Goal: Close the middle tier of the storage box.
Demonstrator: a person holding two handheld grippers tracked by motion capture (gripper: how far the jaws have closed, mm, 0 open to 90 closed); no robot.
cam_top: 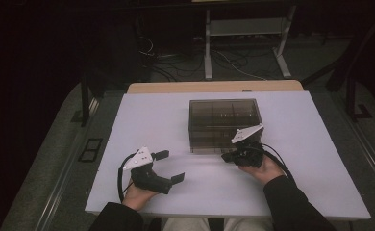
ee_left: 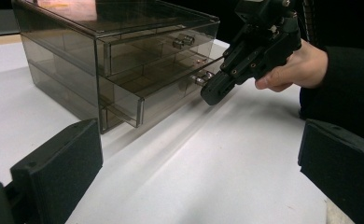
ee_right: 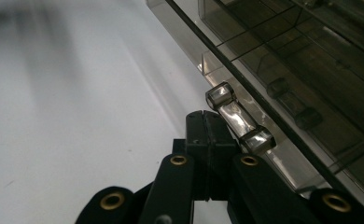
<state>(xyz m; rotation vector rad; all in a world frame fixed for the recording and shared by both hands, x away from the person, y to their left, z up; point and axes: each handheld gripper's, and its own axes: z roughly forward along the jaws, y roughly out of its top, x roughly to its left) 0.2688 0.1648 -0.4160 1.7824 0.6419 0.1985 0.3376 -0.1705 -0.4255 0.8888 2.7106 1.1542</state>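
Smoky clear plastic drawer box (cam_top: 224,122) sits mid-table (cam_top: 152,115) in the high view; I see the right gripper (cam_top: 231,155) at its front, the left gripper (cam_top: 170,166) well apart, jaws wide. Left gripper view: lower drawer (ee_left: 171,91) pulled out partway, right gripper tip at its handle (ee_left: 201,78). Right gripper view: jaws pressed together just beside the clear handle (ee_right: 238,122), touching it; nothing gripped between them.

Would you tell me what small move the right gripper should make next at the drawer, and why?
Probably open the jaws and close them around the handle. The right gripper is shut with its tips pressed together beside the clear bar, not around it. The lower drawer stands only partly out, so a real grip seems needed before pulling further.
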